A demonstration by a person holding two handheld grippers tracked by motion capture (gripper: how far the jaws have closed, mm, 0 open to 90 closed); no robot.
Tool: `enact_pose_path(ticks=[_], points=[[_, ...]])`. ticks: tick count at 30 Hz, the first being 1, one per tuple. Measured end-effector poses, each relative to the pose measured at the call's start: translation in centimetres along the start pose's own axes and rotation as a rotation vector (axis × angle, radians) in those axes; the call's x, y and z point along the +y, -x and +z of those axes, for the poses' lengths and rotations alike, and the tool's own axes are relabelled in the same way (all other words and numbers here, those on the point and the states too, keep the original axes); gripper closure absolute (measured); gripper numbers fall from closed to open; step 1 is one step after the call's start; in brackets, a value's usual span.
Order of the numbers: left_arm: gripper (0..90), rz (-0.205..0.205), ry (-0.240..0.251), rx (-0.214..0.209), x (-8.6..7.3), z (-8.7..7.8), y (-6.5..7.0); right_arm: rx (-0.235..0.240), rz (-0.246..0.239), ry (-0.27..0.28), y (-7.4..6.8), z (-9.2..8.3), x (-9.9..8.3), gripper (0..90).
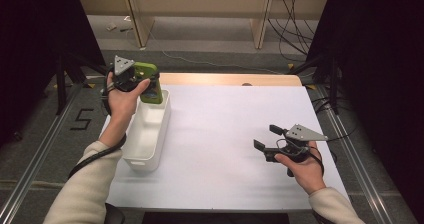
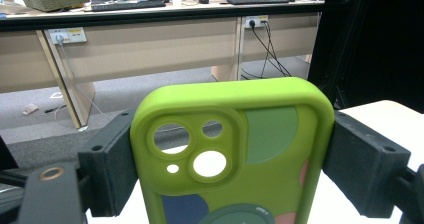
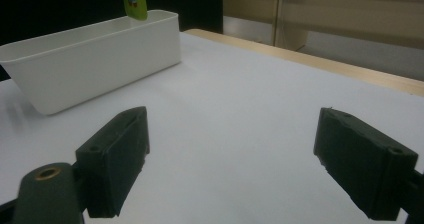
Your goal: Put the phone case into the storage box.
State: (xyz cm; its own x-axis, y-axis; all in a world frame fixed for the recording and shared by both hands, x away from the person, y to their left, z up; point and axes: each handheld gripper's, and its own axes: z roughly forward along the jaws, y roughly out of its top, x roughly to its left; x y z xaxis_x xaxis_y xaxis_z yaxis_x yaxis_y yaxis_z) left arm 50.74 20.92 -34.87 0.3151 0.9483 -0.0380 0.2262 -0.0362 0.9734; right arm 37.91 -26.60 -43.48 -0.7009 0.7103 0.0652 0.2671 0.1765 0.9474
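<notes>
- Clamping a green phone case [image 2: 235, 154] by its long edges, the left gripper [image 1: 134, 76] holds it upright over the far end of the white bin [image 1: 148, 129], at the desk's left side; the jaws press on both edges.
- The case's lower end dips just inside the bin's far rim, as the right gripper view shows.
- The right gripper [image 3: 232, 156] rests low at the near right, jaws wide apart with nothing between them, well apart from the bin.
- Risk: the soft, smooth case could slip or swing in a two-edge hold, likely if the hand tilts.
- Risk: let go from this spot, the case may strike the far rim and tip out onto the floor beyond, since it hangs close to that edge.
- The desk [image 1: 235, 134] has a plain white top with a wooden far strip; grey carpet, wooden office desks and loose cables lie beyond, dark drapes at both sides.
</notes>
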Motion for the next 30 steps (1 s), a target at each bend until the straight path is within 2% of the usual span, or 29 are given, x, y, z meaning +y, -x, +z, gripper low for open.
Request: enact_pose_path(ticks=[30], points=[[16.0, -0.006, -0.015, 0.005, -0.12, 0.94, -0.56, 0.001, 0.002, 0.000, 0.01, 0.05, -0.03, 15.7]])
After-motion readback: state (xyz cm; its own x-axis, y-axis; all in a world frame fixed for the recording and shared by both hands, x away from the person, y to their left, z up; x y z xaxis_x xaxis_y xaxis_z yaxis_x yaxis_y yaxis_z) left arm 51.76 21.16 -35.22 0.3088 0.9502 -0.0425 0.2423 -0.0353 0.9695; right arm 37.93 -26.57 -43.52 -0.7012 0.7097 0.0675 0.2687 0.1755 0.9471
